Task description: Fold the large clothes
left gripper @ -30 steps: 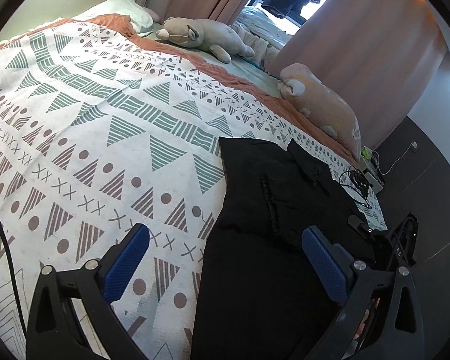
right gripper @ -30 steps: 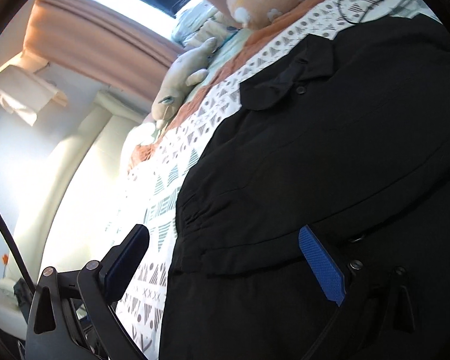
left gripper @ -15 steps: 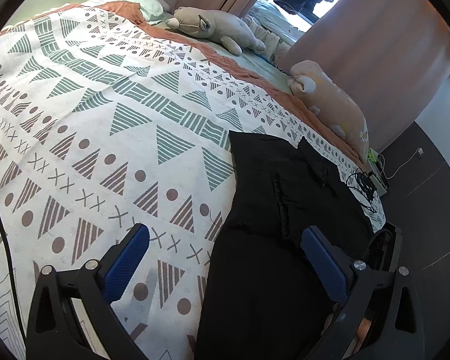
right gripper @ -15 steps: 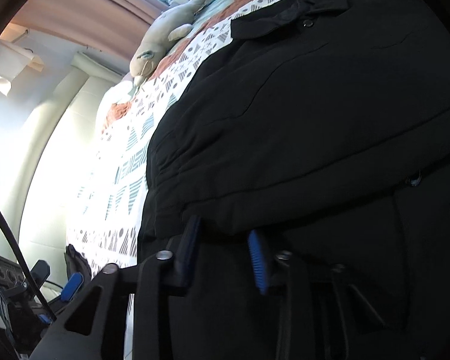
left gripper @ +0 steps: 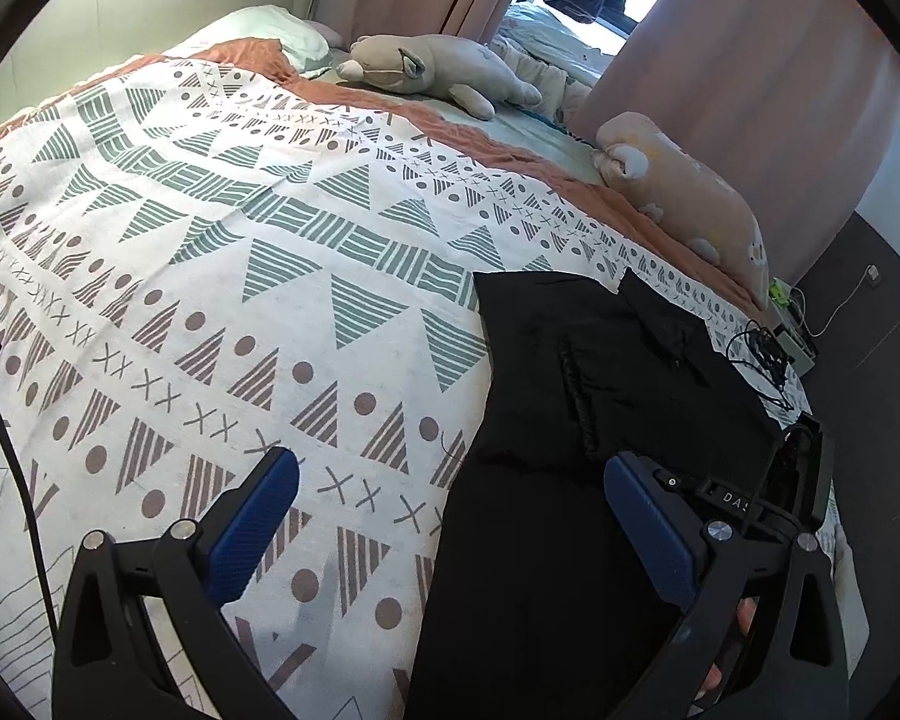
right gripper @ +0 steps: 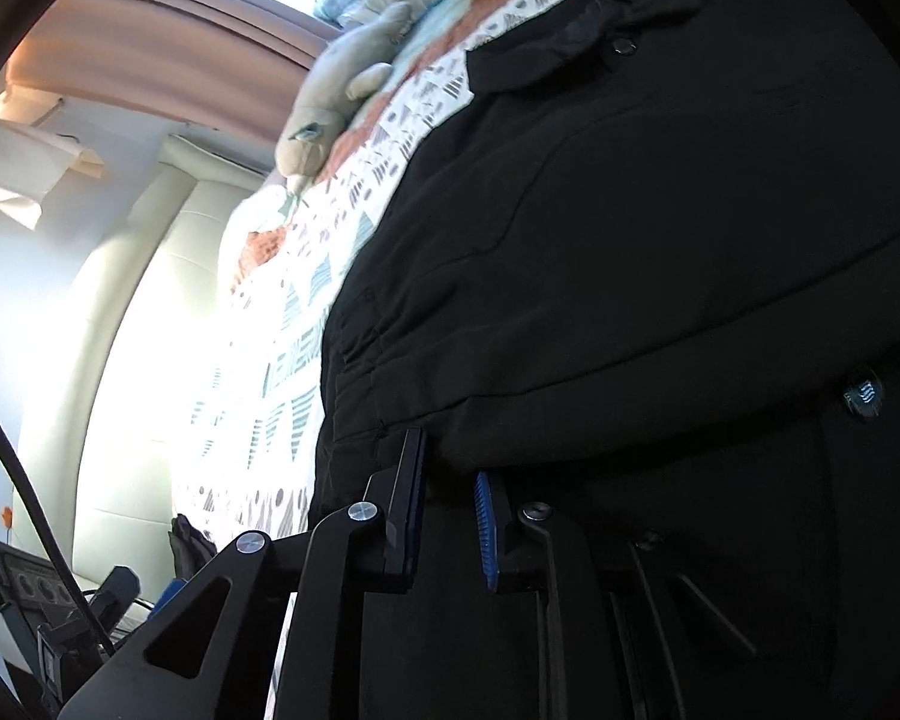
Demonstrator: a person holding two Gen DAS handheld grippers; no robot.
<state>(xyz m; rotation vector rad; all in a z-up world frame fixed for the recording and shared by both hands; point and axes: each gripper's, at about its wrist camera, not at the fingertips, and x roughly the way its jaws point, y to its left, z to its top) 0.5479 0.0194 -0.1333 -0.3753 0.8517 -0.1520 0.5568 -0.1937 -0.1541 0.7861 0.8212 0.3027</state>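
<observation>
The black garment lies spread flat on the bed, over the right part of a white bedspread printed with green and brown triangles, dots and crosses. Its collar end points toward the far edge of the bed, where a peach plush toy lies beside a pink curtain; a grey plush toy rests further along near a pale pillow. A tangle of black cable sits at the bed's corner, just past the garment.

The left gripper hangs above the garment's left edge with its blue-padded jaws wide apart, one finger over the bedspread, the other over the black cloth, clasping nothing.

In the right wrist view the right gripper is low against the garment, its jaws closing, now narrow, with a thick folded edge of black fabric pinched between the pads. A dark snap button shows on the collar flap.
</observation>
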